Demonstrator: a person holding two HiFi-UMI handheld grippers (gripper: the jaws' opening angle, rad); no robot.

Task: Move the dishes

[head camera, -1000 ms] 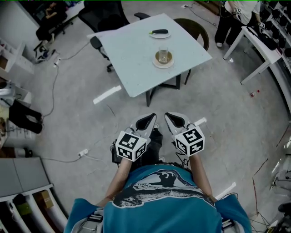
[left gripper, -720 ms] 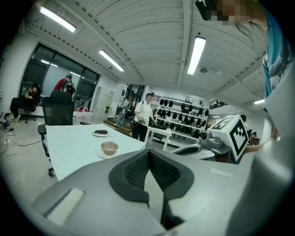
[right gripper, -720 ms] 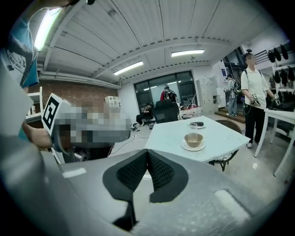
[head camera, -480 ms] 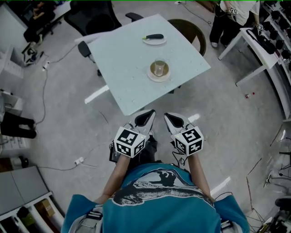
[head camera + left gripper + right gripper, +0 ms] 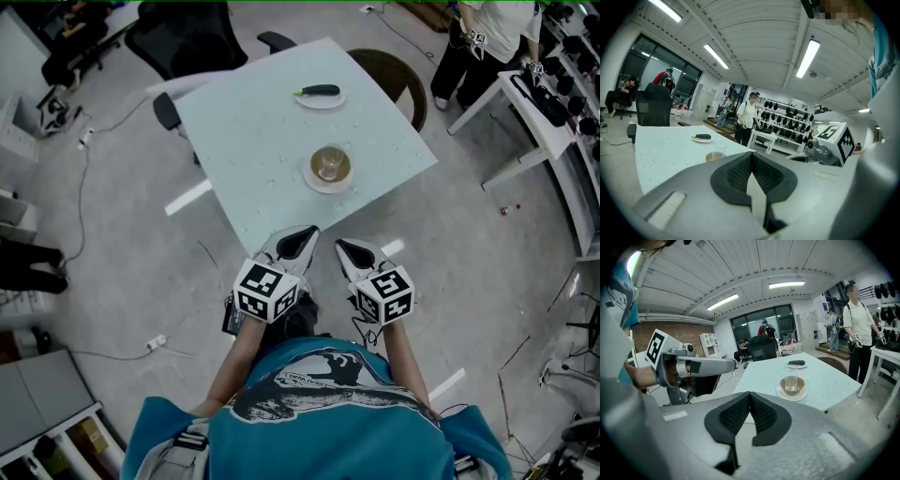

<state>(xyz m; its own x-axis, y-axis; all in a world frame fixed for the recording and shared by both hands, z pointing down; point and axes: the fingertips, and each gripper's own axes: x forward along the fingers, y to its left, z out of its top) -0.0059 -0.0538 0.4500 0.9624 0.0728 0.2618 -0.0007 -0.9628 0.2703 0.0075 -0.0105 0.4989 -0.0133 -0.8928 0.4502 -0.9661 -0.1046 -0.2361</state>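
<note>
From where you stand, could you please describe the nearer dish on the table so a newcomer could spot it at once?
Start at the pale square table. Near its closest edge sits a white saucer carrying a tan bowl with a clear glass inside. The other plate, farther back, holds only a dark elongated item.

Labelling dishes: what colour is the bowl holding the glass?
Tan bowl; right gripper view shows it best.
</note>
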